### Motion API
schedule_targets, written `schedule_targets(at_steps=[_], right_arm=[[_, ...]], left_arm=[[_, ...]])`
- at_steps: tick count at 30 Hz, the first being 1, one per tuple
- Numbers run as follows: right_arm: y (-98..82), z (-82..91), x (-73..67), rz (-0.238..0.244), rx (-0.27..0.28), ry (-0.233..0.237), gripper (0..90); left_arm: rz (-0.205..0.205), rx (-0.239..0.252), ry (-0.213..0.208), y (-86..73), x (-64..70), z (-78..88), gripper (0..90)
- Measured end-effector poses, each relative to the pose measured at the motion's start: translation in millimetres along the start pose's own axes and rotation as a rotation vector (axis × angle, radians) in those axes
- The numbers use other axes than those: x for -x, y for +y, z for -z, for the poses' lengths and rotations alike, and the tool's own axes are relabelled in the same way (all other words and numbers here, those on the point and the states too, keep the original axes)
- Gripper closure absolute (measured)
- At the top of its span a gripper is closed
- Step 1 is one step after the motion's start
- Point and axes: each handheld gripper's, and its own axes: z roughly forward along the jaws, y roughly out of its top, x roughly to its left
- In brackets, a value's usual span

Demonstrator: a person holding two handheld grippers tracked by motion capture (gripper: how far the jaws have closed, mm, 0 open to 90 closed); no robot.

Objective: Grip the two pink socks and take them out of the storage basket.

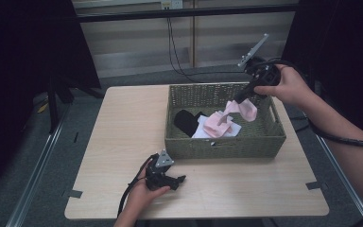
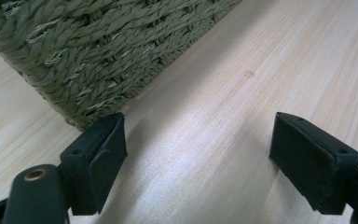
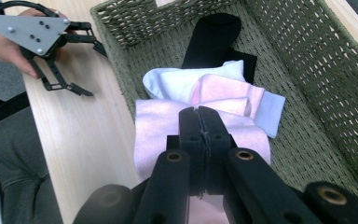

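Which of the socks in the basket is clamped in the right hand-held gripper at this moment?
The pink sock, hanging from the shut right hand-held gripper above the basket. The black sock and white sock lie loose on the basket floor.

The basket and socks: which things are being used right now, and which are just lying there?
In use: right tongs, shut on the pink sock; basket.

Lying about: black sock, white sock, left tongs open on the table.

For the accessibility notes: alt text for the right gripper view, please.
The right gripper, jaws shut, holds a pink sock above a woven basket that contains white, pink and black socks. The left gripper rests on the wooden table beside it.
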Motion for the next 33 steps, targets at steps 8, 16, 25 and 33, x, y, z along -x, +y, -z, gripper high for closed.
schedule_targets(at_steps=[8,16,25,33], right_arm=[[-1.8,13.8,-7.1,0.015,0.001,0.005,89.1],[-0.8,22.7,-18.9,0.045,-0.009,0.022,89.1],[-1.1,26.5,-32.2,0.071,-0.004,0.058,89.1],[-4.2,29.7,-44.7,0.101,0.016,0.085,89.1]], left_arm=[[0.000,0.000,0.000,0.0,0.0,0.0,18.0],[0.000,0.002,-0.002,-0.1,-0.1,-0.1,18.0],[0.000,0.000,0.000,0.0,0.0,0.0,18.0],[0.000,0.000,0.000,0.0,0.0,0.0,18.0]])
